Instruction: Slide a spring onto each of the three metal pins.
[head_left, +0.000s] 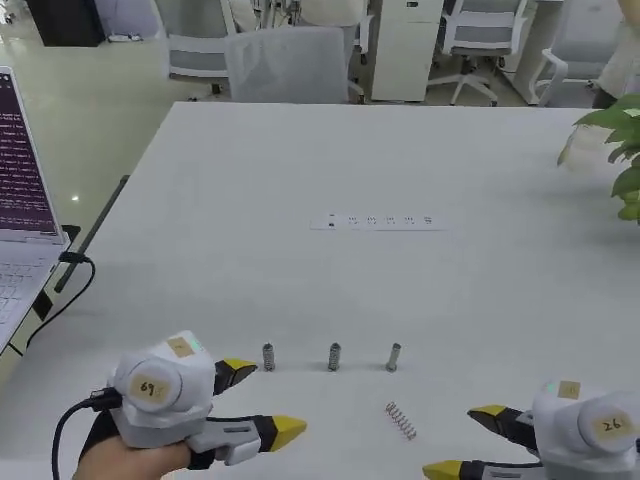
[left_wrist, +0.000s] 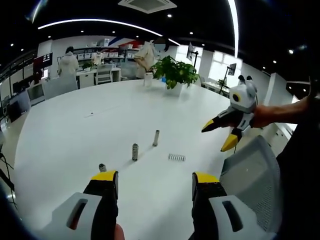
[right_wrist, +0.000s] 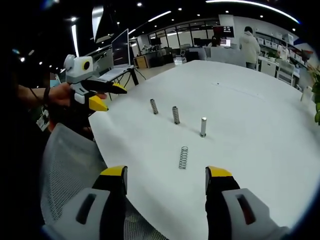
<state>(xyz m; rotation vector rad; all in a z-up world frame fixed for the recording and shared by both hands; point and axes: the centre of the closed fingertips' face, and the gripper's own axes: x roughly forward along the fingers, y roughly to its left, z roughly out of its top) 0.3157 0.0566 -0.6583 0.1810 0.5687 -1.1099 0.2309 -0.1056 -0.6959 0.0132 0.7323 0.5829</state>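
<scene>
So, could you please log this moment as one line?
left pin: sprung | middle pin: sprung | right pin: bare | spare spring: on table | left claw: open, empty | right claw: open, empty

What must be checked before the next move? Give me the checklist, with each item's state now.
1. End pin by the left tongs has its spring on: ok.
2. Middle pin has its spring on: ok.
3. Third pin has its spring on: not ok, it is bare.
4. Loose spring lies free, nothing touching it: ok.
5. Right tongs open and empty, near the loose spring: ok.
6. Left tongs open and empty: ok.
</scene>
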